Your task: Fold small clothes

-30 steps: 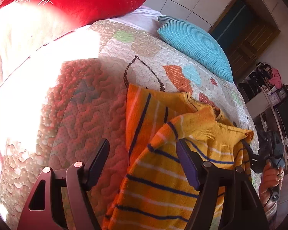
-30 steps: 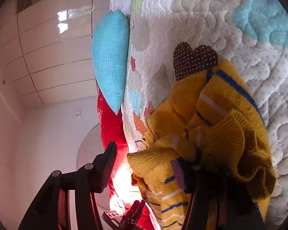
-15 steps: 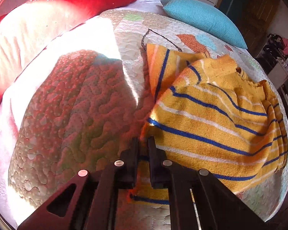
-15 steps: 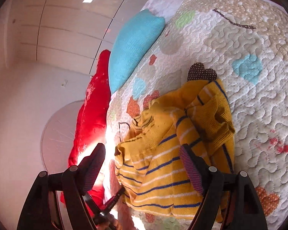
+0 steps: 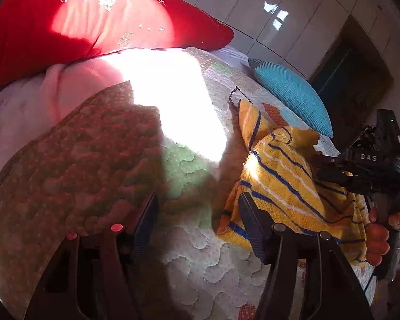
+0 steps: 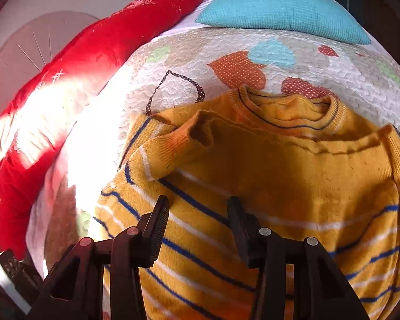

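1. The yellow knitted sweater with blue and white stripes [image 6: 266, 186] lay folded on the quilted bedspread with coloured heart patches [image 6: 226, 50]. Its lower part ran out of the right wrist view, and in the left wrist view [image 5: 288, 184] the right gripper [image 5: 317, 166] covered part of it.
2. A sunlit patch washed out much of the bedspread [image 5: 173, 240] in the left wrist view, so the pattern there could not be made out.
3. The left gripper [image 5: 197, 221] was opening; its fingers [image 5: 146, 218] stood apart over bare bedspread, with the right-hand finger just at the sweater's corner and nothing between them.
4. The right gripper [image 6: 197, 224] was closing; its fingers [image 6: 157, 226] hung above the striped front with a clear gap, pinching no cloth that could be seen.
5. Only the left wrist view showed the person's hand [image 5: 378, 234] on the right gripper's handle.
6. Only the right wrist view showed the sweater's ribbed neckline and the sleeve folded across its chest.
7. The red embroidered pillow [image 6: 93, 53] and the turquoise textured pillow [image 6: 274, 8] appeared in both views, at the far side of the bed.
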